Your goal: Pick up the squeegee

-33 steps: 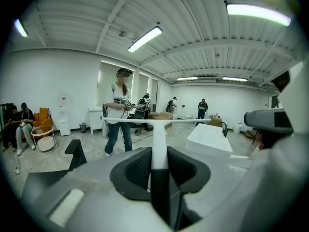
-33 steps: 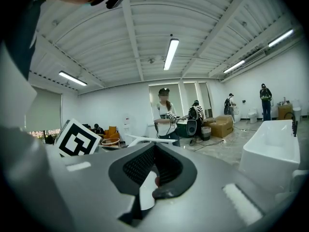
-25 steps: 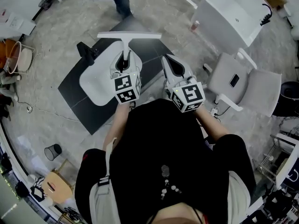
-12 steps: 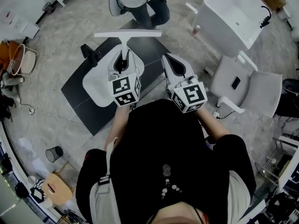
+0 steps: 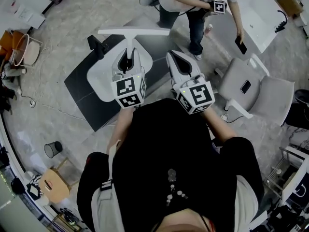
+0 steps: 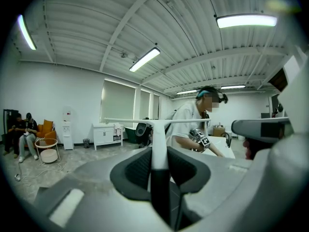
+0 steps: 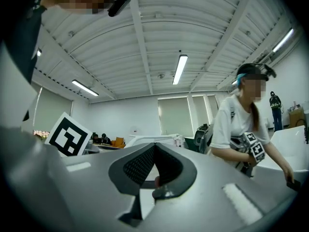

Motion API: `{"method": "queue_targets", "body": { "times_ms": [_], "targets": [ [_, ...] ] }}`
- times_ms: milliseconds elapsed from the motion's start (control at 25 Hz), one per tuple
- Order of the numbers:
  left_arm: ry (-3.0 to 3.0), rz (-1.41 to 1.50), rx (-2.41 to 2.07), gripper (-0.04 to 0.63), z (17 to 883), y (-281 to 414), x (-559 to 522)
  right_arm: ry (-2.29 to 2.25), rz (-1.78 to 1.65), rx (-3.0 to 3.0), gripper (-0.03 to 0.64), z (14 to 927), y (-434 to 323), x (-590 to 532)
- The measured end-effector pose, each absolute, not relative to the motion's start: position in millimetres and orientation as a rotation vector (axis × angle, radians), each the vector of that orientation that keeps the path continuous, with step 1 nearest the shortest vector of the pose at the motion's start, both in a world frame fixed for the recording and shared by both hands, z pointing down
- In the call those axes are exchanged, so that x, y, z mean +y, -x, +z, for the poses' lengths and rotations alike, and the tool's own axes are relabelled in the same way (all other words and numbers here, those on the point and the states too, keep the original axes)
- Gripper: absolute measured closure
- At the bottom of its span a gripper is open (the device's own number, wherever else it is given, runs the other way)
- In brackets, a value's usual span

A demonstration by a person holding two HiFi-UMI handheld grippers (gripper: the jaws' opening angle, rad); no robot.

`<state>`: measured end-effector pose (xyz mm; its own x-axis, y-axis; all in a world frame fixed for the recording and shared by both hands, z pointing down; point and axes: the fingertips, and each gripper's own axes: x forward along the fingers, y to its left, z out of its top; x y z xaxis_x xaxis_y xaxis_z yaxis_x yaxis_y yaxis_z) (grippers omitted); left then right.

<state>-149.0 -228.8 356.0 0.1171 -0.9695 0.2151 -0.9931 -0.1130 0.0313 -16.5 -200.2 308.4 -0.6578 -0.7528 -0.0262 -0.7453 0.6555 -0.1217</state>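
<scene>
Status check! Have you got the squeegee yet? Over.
Left gripper shut on the squeegee, handle between the jaws, blade out front. Right gripper shut, empty. A person stands ahead, right of the blade. Over.

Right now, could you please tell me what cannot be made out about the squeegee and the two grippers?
- Squeegee handle's lower end: head and left gripper views, hidden inside the left gripper.
- Its rubber edge: both views, too thin to tell.
- The person's hands: head view, covered by the marker cubes.
- Pinkish spot behind the right gripper's shut jaws: right gripper view, too small.
</scene>
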Motion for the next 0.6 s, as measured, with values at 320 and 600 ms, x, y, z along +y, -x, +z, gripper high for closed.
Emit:
{"method": "queue_targets", "body": {
  "times_ms": [320,600],
  "targets": [
    [-2.198,0.204,-1.986,0.499,360,156,-219,1.246,-0.152,2.81,0.615,309,25,-196],
    [-2.189,0.188,-1.997,0.499,362,163,-223,1.225,-0.164,2.838,0.617,316,34,-201]
  ]
}}
